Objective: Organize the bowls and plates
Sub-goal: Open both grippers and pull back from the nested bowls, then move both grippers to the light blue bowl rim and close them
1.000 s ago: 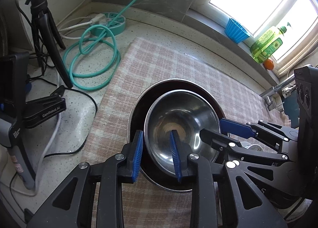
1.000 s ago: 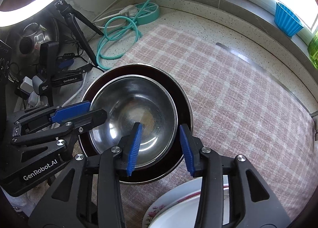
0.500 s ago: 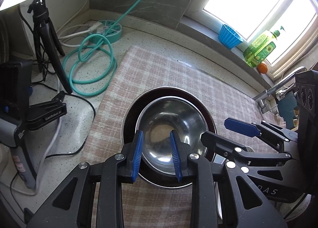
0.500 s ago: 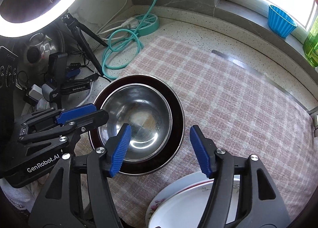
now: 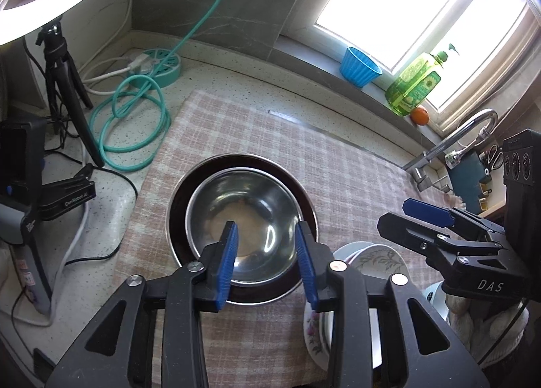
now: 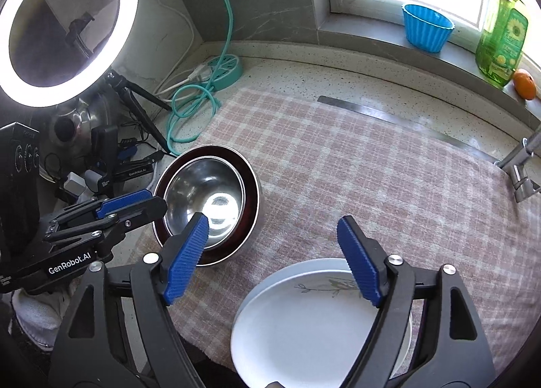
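both tongs (image 5: 267, 263) opening above nested bowls (image 5: 241, 212)

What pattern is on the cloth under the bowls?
The cloth mat under the nested steel bowls has a pink and cream check; clearest in the right wrist view.

The left gripper (image 5: 267, 261) points steeply down, its jaws opening, nothing between them; the right gripper (image 6: 275, 261) likewise, jaws opening wide.

A blue cup (image 6: 427, 27), green soap bottle (image 6: 502, 39) and orange (image 6: 525, 84) line the sill — teal hose (image 5: 133, 124) coiled beside the checked cloth (image 6: 355, 164).
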A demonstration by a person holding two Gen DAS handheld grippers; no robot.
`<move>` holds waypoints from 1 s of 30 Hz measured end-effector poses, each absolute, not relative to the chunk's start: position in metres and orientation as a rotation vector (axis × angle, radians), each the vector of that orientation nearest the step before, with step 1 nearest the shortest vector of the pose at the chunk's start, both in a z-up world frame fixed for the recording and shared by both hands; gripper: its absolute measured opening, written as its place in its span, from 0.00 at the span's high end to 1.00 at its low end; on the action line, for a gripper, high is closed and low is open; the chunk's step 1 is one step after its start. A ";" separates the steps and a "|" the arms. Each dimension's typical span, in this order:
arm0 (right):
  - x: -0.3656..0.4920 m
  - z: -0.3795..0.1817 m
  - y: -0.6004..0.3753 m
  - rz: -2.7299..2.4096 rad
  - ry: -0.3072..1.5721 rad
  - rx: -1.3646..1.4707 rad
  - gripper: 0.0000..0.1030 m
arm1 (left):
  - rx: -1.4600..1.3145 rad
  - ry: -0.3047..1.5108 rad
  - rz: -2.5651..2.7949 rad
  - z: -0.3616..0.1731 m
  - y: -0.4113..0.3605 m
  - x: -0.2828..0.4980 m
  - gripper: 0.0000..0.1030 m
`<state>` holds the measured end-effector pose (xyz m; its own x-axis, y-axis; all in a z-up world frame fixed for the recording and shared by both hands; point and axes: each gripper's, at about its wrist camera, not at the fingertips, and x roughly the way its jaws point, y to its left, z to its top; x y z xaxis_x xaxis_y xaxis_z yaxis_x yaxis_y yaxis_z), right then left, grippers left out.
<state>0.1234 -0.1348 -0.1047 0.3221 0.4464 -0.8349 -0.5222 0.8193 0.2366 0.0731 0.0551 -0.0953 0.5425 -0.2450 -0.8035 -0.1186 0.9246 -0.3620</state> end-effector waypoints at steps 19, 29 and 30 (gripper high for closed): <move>0.089 -0.078 -0.306 0.440 1.002 0.096 0.13 | -0.316 1.003 -0.274 -0.075 -0.047 0.065 0.40; 0.067 -0.103 -0.398 0.293 1.029 0.191 0.13 | -0.265 1.027 -0.398 -0.078 -0.117 0.061 0.40; 0.064 -0.106 -0.406 0.280 1.034 0.199 0.13 | -0.263 1.033 -0.410 -0.080 -0.123 0.061 0.40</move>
